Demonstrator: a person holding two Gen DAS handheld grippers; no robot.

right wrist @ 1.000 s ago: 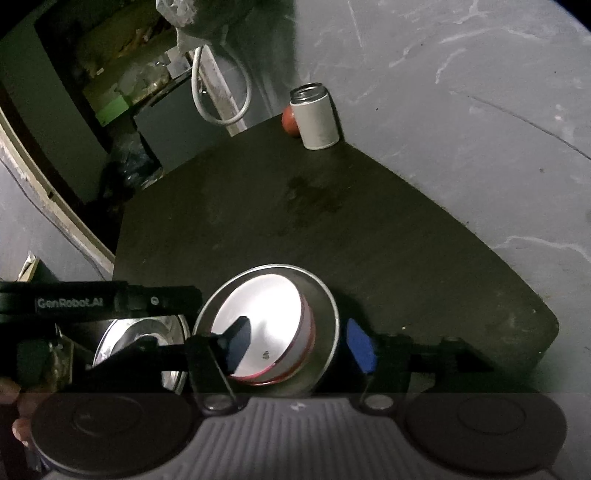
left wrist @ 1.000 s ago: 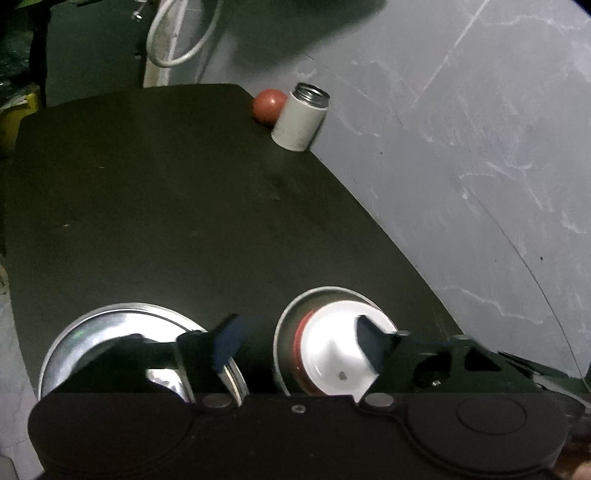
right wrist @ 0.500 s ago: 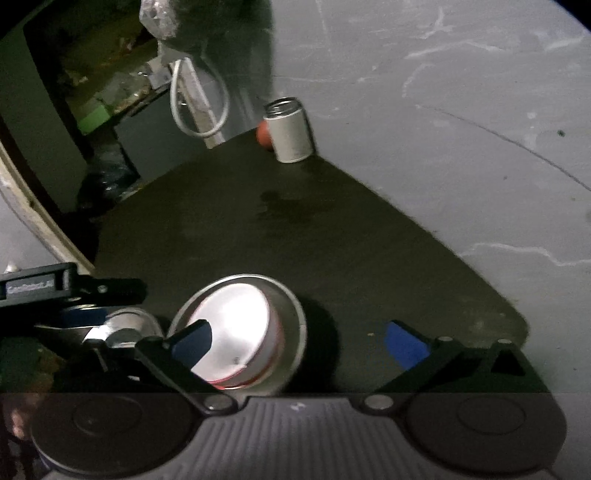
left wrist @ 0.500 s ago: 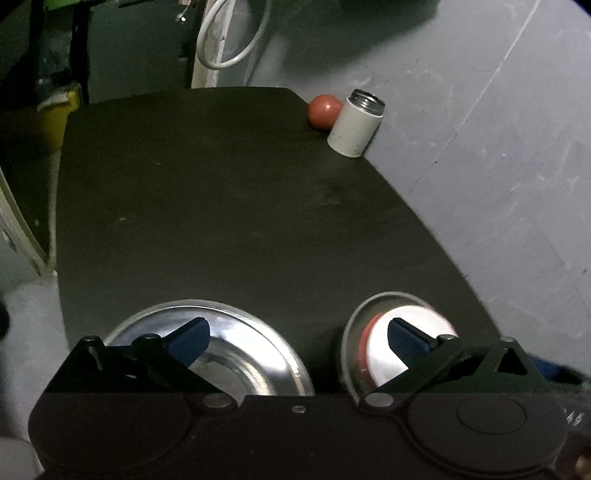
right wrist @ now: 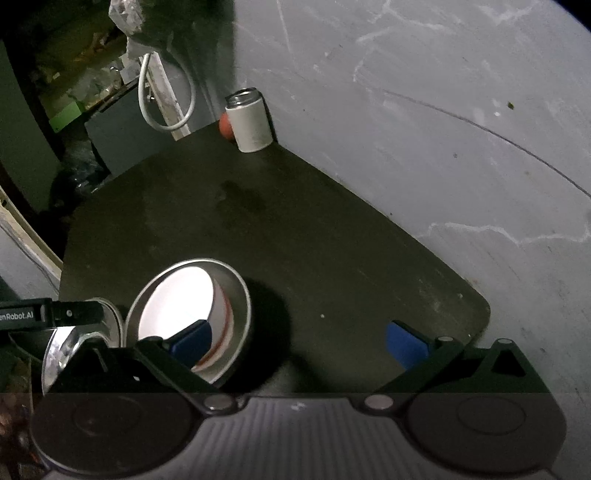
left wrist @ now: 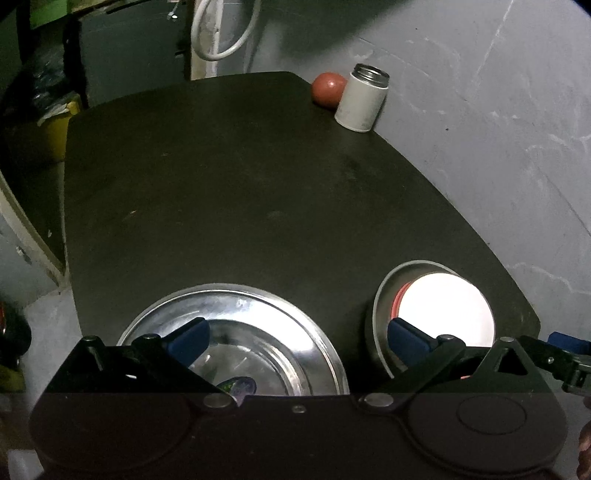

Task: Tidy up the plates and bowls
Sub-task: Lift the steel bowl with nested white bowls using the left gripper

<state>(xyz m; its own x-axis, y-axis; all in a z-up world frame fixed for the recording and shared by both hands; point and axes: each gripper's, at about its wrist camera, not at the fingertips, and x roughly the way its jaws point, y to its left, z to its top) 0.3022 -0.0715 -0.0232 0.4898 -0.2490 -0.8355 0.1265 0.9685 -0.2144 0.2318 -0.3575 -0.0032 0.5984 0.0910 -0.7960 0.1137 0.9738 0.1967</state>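
Your left claw (left wrist: 297,338) is hanging wide open over the near edge of the table (left wrist: 240,192), and it is holding nothing. One blue pad (left wrist: 188,334) is sitting over the steel plate (left wrist: 258,314), and the other one is sitting in front of the steel bowl (left wrist: 380,295). The plate is lying flat on the table, close to you, with a small sticker showing inside it. The steel bowl is standing just beside the plate, on its right. A white bowl with a red band (left wrist: 443,310) is sitting inside the steel bowl.

Your right claw (right wrist: 297,339) is also spread wide open, and it is holding nothing too. Its left pad (right wrist: 192,341) is hanging in front of the steel bowl (right wrist: 236,288), and its right pad is hanging over bare table (right wrist: 314,229). From this side the white bowl (right wrist: 177,299) is glowing bright inside the steel one. You are seeing only the edge of the plate (right wrist: 55,350) at the far left, with the other claw's black arm above it.

Far away, at the back corner of the table, a white can with a metal top (left wrist: 364,98) is standing upright next to the grey wall (left wrist: 498,129). A red ball (left wrist: 327,88) is resting right beside it. A white cable loop (left wrist: 221,33) is hanging behind the table.
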